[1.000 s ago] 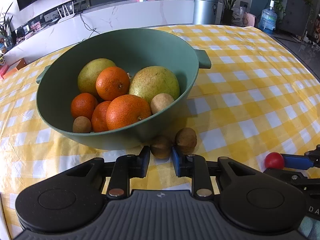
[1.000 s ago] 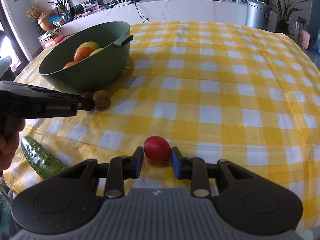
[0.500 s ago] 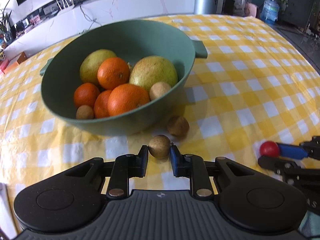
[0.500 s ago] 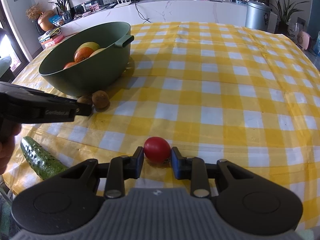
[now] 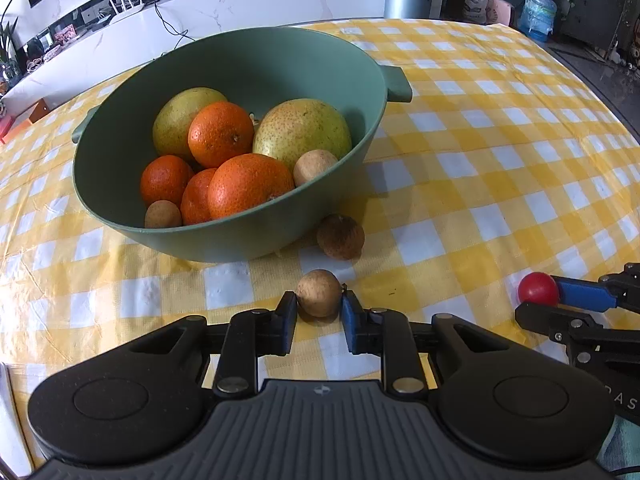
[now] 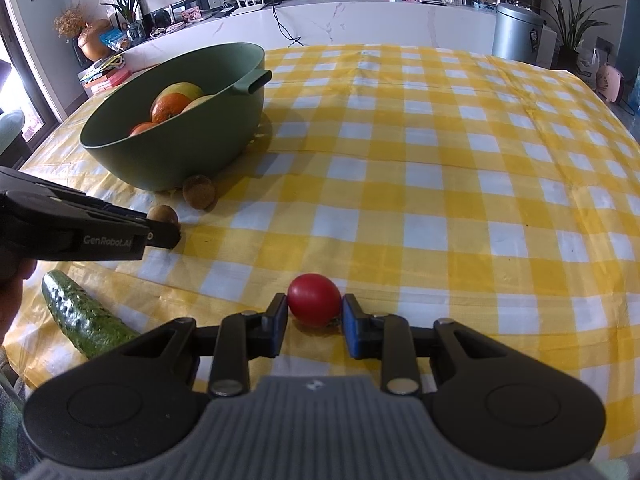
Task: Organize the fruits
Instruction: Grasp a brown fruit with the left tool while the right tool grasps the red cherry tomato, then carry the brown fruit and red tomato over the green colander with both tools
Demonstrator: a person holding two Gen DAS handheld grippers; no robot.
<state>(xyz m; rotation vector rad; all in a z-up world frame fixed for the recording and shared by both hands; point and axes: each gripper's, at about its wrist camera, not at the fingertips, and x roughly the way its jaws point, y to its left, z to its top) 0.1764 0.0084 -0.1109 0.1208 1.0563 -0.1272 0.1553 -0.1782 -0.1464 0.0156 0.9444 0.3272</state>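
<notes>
A green bowl [image 5: 120, 184] holds oranges, two pears and small brown fruits. My left gripper [image 5: 319, 312] is shut on a small brown longan [image 5: 318, 292], held just above the cloth in front of the bowl; it also shows in the right wrist view [image 6: 162, 216]. A second, darker longan [image 5: 341, 237] lies on the cloth beside the bowl. My right gripper [image 6: 314, 312] is shut on a red cherry tomato [image 6: 314, 299] low over the table; the tomato also shows in the left wrist view [image 5: 537, 289].
A cucumber [image 6: 82, 314] lies at the table's near left edge. The yellow checked tablecloth [image 6: 440, 160] covers the table. A white counter, a metal bin [image 6: 516, 32] and plants stand beyond the far edge.
My left gripper has closed on the longan, lifted it and drawn back from the bowl. The other longan stays by the bowl. My right gripper holds the tomato nearly still.
</notes>
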